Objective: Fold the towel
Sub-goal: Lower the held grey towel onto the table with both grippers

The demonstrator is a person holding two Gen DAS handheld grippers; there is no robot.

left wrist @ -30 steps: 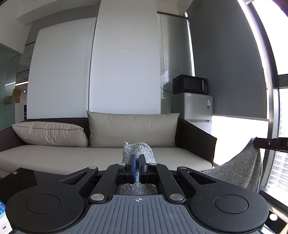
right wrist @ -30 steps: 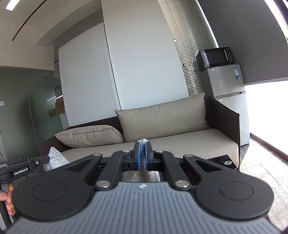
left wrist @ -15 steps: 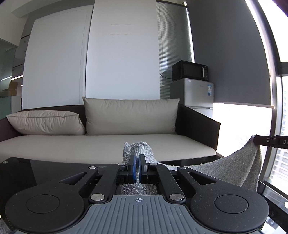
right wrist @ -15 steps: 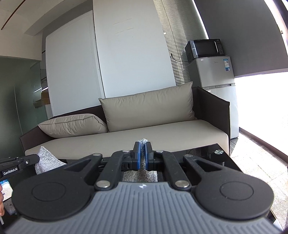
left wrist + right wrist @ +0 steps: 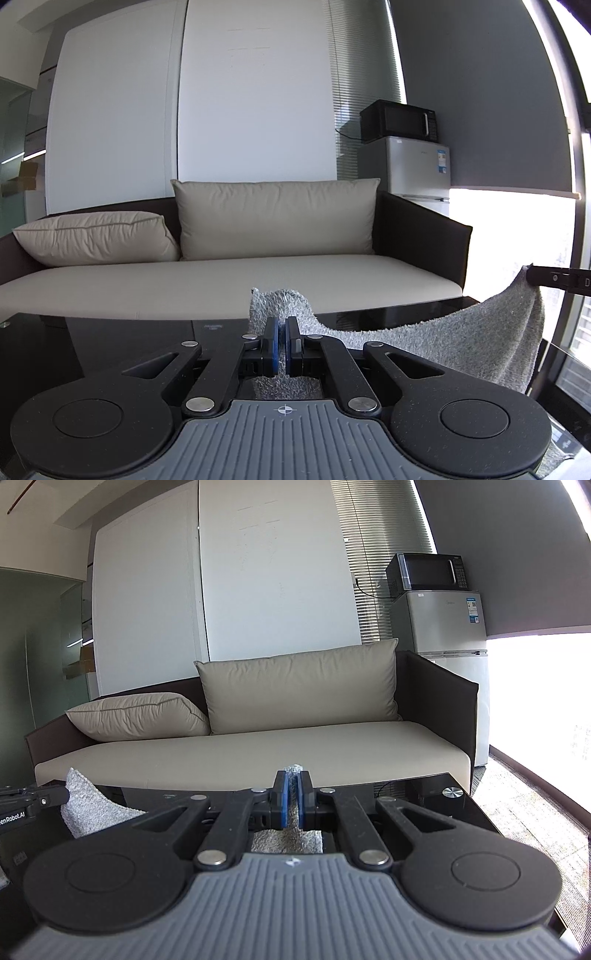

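Note:
A grey terry towel point(image 5: 461, 336) hangs stretched between my two grippers above a black glossy table point(image 5: 147, 332). My left gripper point(image 5: 281, 326) is shut on one corner, which pokes up past the blue pads. The towel sags to the right, where the other gripper's tip point(image 5: 554, 278) pinches the far corner. In the right wrist view my right gripper point(image 5: 293, 781) is shut on the towel point(image 5: 293, 768), and the left gripper's tip point(image 5: 44, 799) holds the other corner point(image 5: 88, 808) at the far left.
A beige sofa point(image 5: 229, 280) with two cushions stands just beyond the table. A small fridge point(image 5: 443, 627) with a microwave point(image 5: 428, 570) on top stands at the right. A bright window fills the right side. The table's far right corner point(image 5: 452, 792) shows a metal stud.
Both grippers have come down and forward with the towel still held. The black table top now fills more of the lower view, and the sofa looks closer.

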